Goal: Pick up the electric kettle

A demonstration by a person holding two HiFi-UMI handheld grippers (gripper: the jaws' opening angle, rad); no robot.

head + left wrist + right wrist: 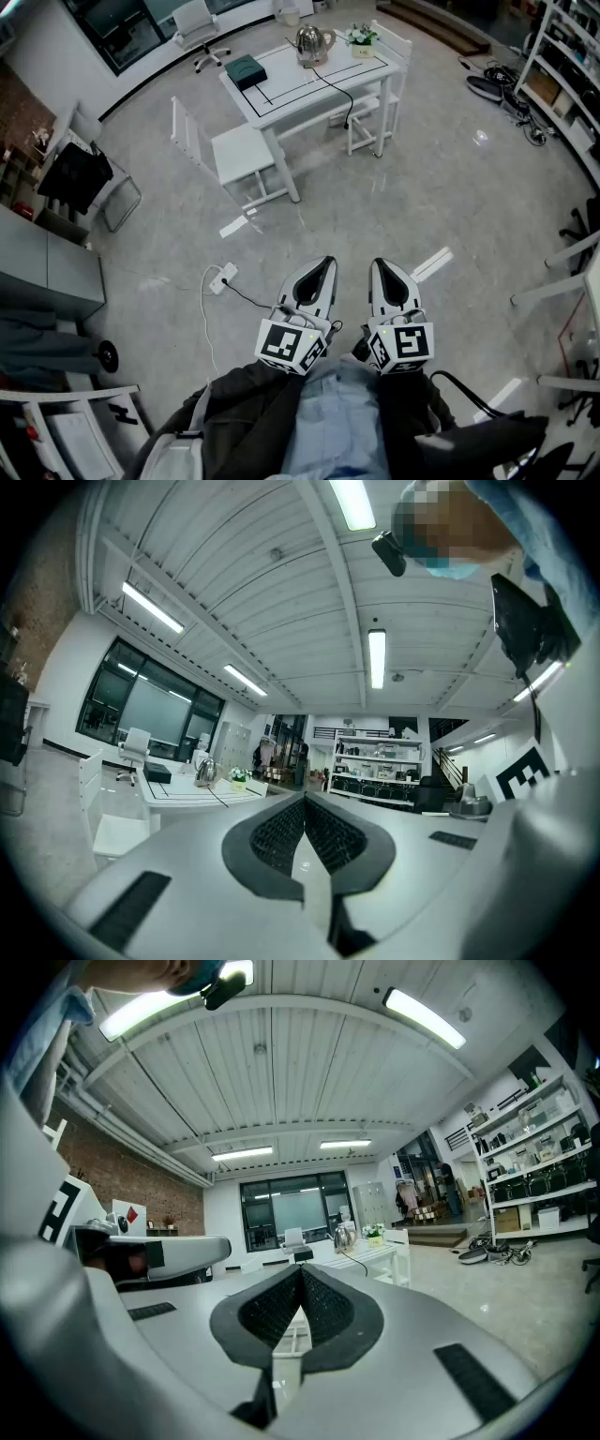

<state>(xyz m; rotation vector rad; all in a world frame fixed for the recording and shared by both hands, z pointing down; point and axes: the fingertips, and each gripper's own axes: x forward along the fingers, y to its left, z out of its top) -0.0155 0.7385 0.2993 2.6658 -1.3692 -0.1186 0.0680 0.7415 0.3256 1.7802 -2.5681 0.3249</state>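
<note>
The steel electric kettle (313,42) stands at the far side of a white table (281,89), its black cord trailing across the top and down to the floor. It shows small and distant in the left gripper view as the kettle (204,772) and in the right gripper view as the kettle (344,1237). Both grippers are held close to the person's body, far from the table. My left gripper (325,264) is shut and empty. Beside it my right gripper (380,267) is also shut with nothing between its jaws.
On the table lie a dark box (246,70) and a small flower pot (362,39). White chairs (230,150) stand at its near and right sides. A power strip (222,277) with a cable lies on the grey floor. Shelving (562,66) lines the right wall.
</note>
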